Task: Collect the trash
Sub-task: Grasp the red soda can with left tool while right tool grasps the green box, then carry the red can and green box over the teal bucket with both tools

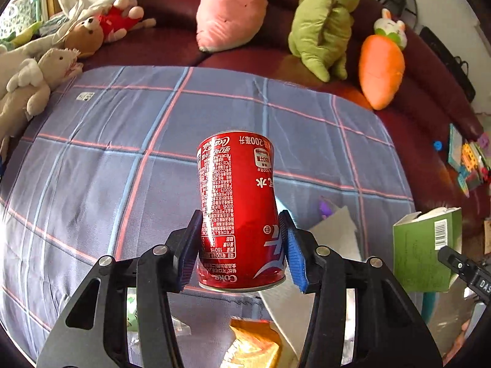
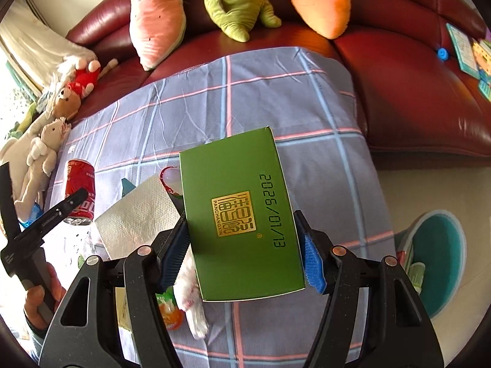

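In the left wrist view, a red aluminium cola can (image 1: 241,211) is held upside down between the blue-padded fingers of the left tool (image 1: 242,245), clamped at its lower half and raised above the lilac checked cloth (image 1: 122,153) covering the counter. Below the tool, a crumpled gold foil wrapper (image 1: 254,343) is seen, and to its right a flat silver foil sheet (image 1: 337,233). Further right, a green cardboard box (image 1: 426,248) is seen gripped by the other tool. Beyond the cloth, a pink plush toy (image 1: 233,9), a green plush toy (image 1: 325,21) and an orange carrot plush (image 1: 380,70) are propped on the dark red leather sofa (image 1: 429,70).

In the right wrist view, the green box (image 2: 242,220) (a gold seal and a printed date on its face) is clamped flat between the pads of the right tool (image 2: 245,254), lifted over the cloth (image 2: 214,98). To the tool's left, the can (image 2: 80,191) is seen in the left tool. To its right, on the floor, a teal bin (image 2: 442,260) stands.
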### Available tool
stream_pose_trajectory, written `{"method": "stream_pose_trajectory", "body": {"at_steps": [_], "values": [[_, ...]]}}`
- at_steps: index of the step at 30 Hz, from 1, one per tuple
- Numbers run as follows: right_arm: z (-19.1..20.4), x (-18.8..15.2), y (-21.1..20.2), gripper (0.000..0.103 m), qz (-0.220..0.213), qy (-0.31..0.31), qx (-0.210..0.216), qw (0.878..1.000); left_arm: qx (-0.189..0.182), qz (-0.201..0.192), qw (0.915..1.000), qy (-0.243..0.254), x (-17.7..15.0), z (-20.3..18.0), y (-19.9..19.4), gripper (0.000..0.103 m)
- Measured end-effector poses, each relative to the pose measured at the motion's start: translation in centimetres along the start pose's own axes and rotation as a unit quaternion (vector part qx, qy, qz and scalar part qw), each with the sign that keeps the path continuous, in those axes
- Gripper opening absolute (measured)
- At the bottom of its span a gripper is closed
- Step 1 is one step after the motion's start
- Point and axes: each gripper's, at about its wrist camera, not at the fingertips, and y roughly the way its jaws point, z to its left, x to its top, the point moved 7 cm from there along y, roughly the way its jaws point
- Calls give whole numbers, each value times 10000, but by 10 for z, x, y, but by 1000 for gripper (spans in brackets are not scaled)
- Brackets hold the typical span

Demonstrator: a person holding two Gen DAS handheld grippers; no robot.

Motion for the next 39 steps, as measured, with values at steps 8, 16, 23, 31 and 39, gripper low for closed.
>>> {"method": "stream_pose_trajectory", "body": {"at_steps": [8, 16, 23, 31, 39], "values": [[-35, -14, -39, 62, -257, 219, 22, 9994, -493, -39, 9968, 620, -22, -71, -33, 51], [-103, -29, -83, 62, -662, 757, 10, 9949, -1040, 67, 9864, 1267, -54, -148, -55, 51], [-196, -58, -122, 62, -997, 1476, -221, 9838, -1647, 164, 9657, 2001, -87, -235, -69, 51], [-288, -110, -134, 62, -1022, 2217, -572, 9681, -2032, 516, 9371, 2791, -143, -329, -58, 51], [-318, -117, -96, 65, -733, 2466, -367, 9656, -2046, 804, 9292, 2972, -168, -367, -36, 51]]}}
